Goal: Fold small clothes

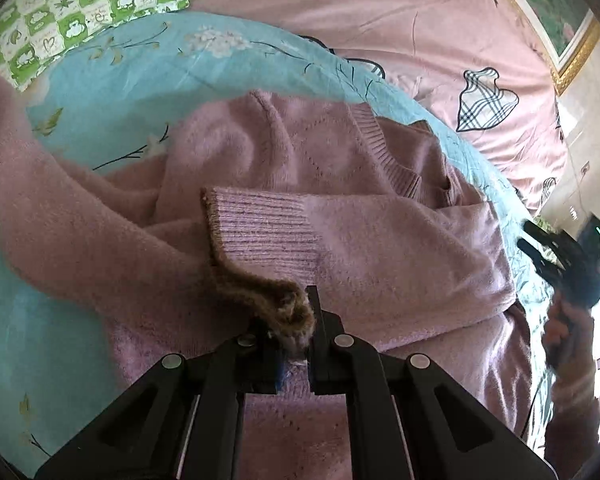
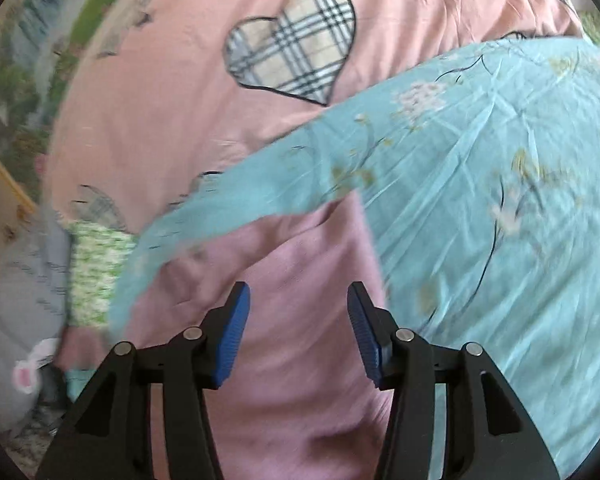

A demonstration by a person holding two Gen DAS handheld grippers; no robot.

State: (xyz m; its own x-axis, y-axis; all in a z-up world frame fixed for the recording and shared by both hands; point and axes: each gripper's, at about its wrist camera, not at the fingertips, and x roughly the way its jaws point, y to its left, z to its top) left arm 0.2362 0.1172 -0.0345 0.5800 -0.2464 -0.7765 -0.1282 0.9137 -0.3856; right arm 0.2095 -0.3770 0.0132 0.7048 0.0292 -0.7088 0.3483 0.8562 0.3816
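Lying on turquoise floral sheet (image 1: 112, 92) on bed: pink knit sweater (image 1: 340, 168), one sleeve folded across chest. Left hand-held gripper (image 1: 296, 320) pressed together, pinching ribbed cuff (image 1: 260, 236) of that sleeve at its brown-edged corner; pads mostly hidden by knit. Right hand-held gripper (image 2: 298, 320) spread, blue pads (image 2: 234, 332) bare, nothing between them, hovering over pink fabric near sheet edge. Right-wrist view motion-blurred. Pink duvet (image 2: 160, 120) with plaid hearts behind. Person's hand (image 1: 560, 324) smeared at frame edge, sweater hem cut off.
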